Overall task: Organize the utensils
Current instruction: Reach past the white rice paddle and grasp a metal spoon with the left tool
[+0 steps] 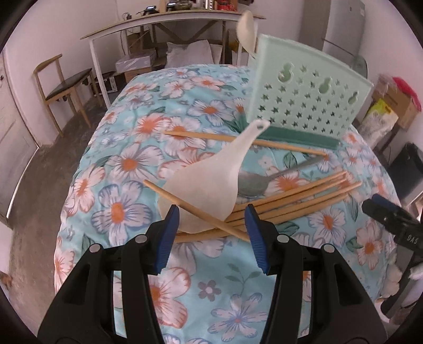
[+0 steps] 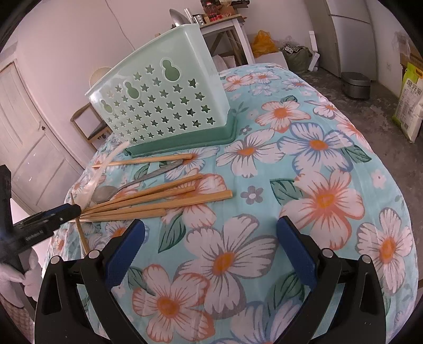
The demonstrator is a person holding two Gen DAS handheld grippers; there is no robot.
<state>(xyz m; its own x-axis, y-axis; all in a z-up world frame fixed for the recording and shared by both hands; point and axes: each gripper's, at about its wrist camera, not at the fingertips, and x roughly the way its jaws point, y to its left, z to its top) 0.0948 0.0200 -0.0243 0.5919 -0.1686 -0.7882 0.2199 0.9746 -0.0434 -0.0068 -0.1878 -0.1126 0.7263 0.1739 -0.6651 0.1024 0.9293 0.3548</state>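
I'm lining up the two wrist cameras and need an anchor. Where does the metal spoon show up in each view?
Left wrist view: the metal spoon lies right of centre, its bowl partly behind the white plastic spoon, above the chopstick bundle.
Right wrist view: the metal spoon lies at left, bowl toward the left edge.
Shared landmark: the green utensil holder.

1. This is a lived-in home, apparently a dining or storage room.
2. A table (image 2: 304,87) wears a flowered cloth.
3. A wooden chair (image 1: 63,87) stands by a white shelf desk (image 1: 158,23).
4. A fridge (image 2: 346,34), a rice sack (image 2: 409,100) and cardboard boxes (image 1: 134,63) line the walls.
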